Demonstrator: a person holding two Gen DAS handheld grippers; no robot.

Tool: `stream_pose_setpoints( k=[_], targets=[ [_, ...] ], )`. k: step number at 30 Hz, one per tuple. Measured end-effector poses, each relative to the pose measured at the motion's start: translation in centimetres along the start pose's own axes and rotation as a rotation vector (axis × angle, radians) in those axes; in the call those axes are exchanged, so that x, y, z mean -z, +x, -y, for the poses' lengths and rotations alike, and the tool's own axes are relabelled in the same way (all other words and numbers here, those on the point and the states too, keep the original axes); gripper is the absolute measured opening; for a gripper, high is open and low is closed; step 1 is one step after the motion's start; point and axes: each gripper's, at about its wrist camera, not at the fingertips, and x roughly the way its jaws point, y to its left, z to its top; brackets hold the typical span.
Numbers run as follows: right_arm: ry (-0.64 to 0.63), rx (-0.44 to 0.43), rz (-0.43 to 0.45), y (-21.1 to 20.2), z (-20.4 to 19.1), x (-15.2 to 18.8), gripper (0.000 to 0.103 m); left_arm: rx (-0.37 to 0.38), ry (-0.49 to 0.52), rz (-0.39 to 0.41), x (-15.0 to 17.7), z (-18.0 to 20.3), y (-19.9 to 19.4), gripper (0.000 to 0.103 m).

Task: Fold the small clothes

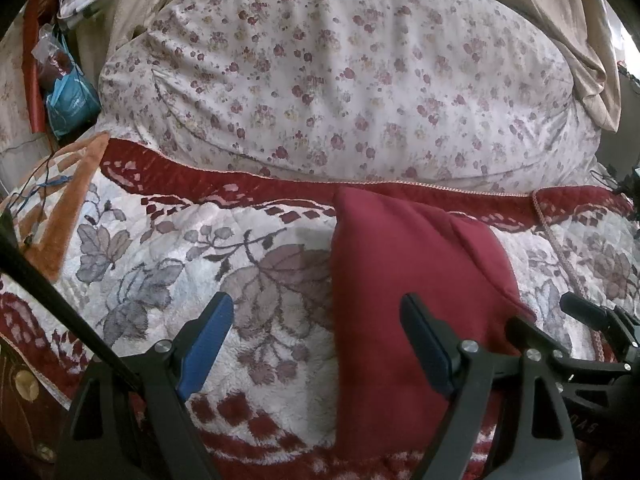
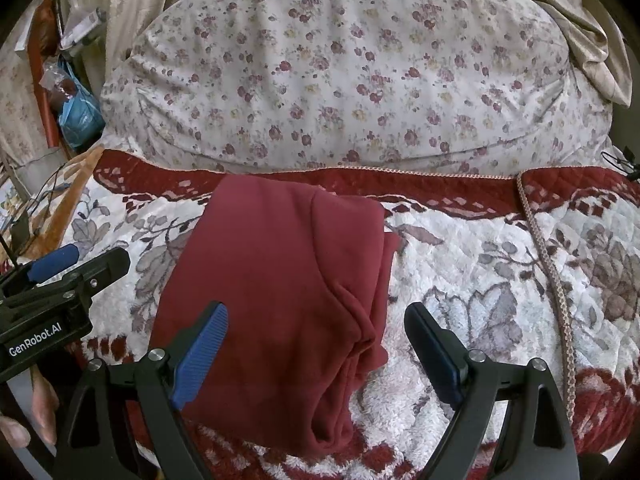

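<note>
Left hand-held gripper (image 1: 318, 340) and right hand-held gripper (image 2: 316, 350) hover side by side, jaws wide apart, angled downward

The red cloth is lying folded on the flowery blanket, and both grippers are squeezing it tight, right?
Not quite. The red cloth does lie folded on the flowery blanket, but neither gripper squeezes it. The right wrist view shows the right gripper open above it, and the left wrist view shows the left gripper open too.

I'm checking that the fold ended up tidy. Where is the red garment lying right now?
The red garment lies folded on the leaf-patterned blanket, just in front of the floral pillow. In the right wrist view it sits centre-left, under the open right gripper.
</note>
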Motion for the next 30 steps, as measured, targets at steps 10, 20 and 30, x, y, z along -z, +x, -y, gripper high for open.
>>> stream_pose_setpoints(
  k=[10, 20, 30],
  targets=[
    [0.003, -0.004, -0.024, 1.0, -0.2, 0.2, 0.093, -0.008, 0.007, -0.013, 0.5, -0.2, 1.0, 0.084],
    [0.011, -0.009, -0.047, 1.8, -0.2, 0.2, 0.093, -0.018, 0.008, -0.024, 0.4, -0.6, 1.4, 0.084],
    [0.012, -0.009, -0.059, 2.1, -0.2, 0.2, 0.093, -0.021, 0.011, -0.024, 0.4, -0.3, 1.5, 0.085]
  ],
)
